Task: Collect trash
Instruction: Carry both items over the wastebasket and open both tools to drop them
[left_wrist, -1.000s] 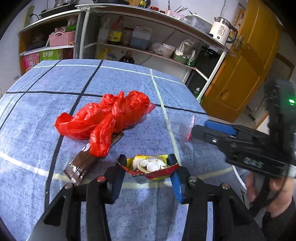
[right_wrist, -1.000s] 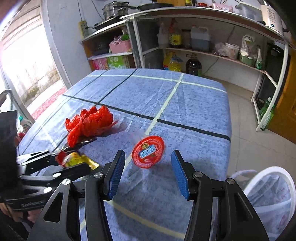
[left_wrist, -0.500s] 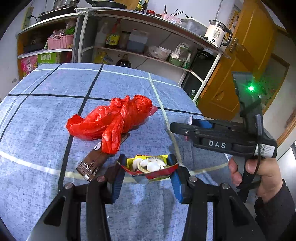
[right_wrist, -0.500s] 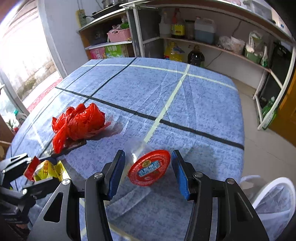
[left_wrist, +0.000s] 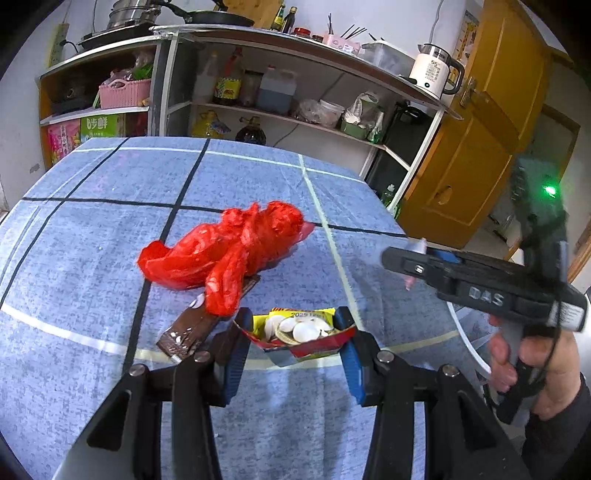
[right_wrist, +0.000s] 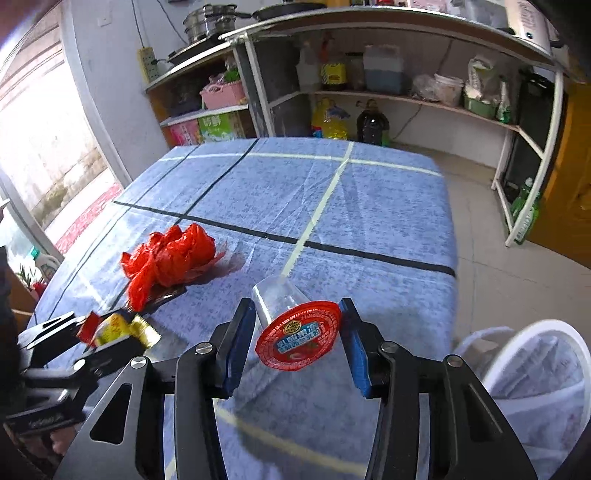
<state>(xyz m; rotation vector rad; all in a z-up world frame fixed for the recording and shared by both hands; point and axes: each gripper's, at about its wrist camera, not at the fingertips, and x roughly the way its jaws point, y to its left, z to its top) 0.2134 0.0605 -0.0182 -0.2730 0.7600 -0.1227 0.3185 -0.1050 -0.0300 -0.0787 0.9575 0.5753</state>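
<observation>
Currently the right gripper (right_wrist: 297, 338) is closing on a clear cup w/ red foil lid (right_wrist: 298, 334), lifted off the table (right_wrist: 369, 206) — thin plastic may buckle or slip. Left gripper (left_wrist: 293, 334) pinches a yellow snack wrapper (left_wrist: 299, 330). White bin (right_wrist: 535, 365) sits right; red bag (left_wrist: 229, 251) remains.

Readable print in the kitchen

The right claw (left_wrist: 413, 264) carries "DAS" on its side; the yellow wrapper (left_wrist: 299, 328) shows "2025" along its top edge; the white kettle (left_wrist: 434, 75) reads "55"; the cup's red lid (right_wrist: 299, 339) has print too small to read.
</observation>
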